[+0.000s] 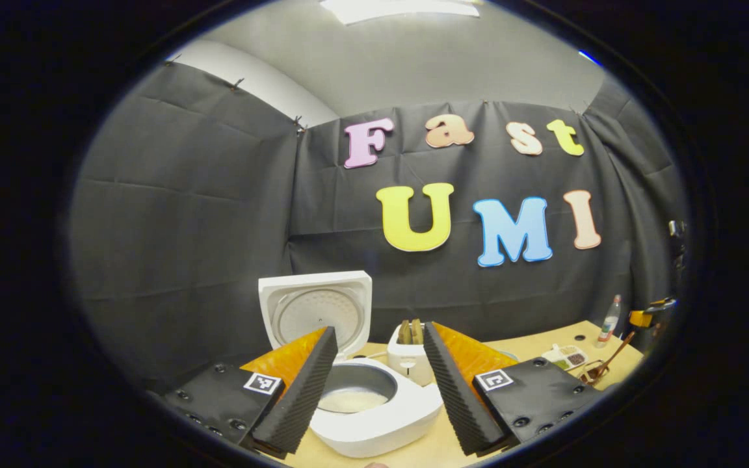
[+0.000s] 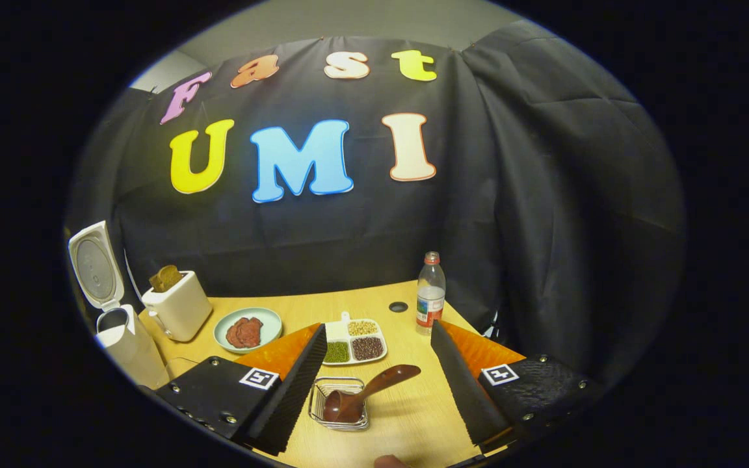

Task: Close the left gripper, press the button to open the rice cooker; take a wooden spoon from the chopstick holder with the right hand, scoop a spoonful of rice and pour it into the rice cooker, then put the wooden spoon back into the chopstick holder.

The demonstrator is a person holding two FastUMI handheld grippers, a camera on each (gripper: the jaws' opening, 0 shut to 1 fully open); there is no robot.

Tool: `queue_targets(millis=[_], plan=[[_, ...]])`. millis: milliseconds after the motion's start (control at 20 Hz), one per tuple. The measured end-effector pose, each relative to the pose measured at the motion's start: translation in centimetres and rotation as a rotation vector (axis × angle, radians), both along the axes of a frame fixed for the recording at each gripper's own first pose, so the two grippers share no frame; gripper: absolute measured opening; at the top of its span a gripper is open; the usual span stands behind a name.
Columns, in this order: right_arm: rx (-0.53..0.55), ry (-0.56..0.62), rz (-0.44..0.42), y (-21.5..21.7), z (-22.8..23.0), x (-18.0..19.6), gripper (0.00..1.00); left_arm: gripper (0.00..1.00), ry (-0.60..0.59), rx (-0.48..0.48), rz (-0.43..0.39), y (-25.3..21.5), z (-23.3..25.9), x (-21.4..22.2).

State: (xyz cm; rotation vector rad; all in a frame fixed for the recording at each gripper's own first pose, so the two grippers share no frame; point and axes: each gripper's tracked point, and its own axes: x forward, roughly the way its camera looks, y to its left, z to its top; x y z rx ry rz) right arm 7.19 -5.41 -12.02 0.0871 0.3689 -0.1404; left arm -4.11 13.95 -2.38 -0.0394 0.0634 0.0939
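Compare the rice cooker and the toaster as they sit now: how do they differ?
The rice cooker has its lid up, showing the pot with white rice inside; the toaster has no lid and holds brown toast in its slots. The rice cooker looks larger and rounded, the toaster smaller and boxy. Both are white and stand side by side on the wooden table.

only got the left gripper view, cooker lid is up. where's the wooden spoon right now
Observer: The wooden spoon rests in the wire holder, bowl end down, handle leaning out to the right.
Operator: right gripper on it yet
Observer: No. The right gripper is open, a finger on each side of the spoon, neither touching.
Operator: whats past the holder
Observer: A divided dish with green, dark and pale grains.
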Motion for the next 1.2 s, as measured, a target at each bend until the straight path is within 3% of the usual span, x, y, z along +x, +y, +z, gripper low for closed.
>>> queue_targets(millis=[50,400,500,900,1100,1200], plan=[[-0.011,-0.019,0.006,0.2,1.1,-0.2,0.98,0.89,-0.005,-0.004,0.006,0.6,0.4,0.5],[-0.065,-0.097,0.010,1.2,5.4,-1.8,0.98,0.93,-0.014,0.011,0.056,5.8,2.2,5.9],[-0.067,-0.100,0.007,1.6,5.6,-2.4,0.98,0.89,-0.009,0.009,0.078,7.6,2.9,7.8],[-0.087,-0.088,-0.055,1.9,5.2,-5.2,0.98,0.93,0.031,-0.089,0.113,13.5,2.6,15.8],[-0.093,-0.069,-0.092,1.9,4.5,-6.2,0.98,0.89,0.030,-0.094,0.148,16.7,2.8,20.2],[-0.097,-0.059,-0.108,1.8,4.1,-6.8,0.98,0.93,0.042,-0.077,0.171,18.3,2.4,22.2]])
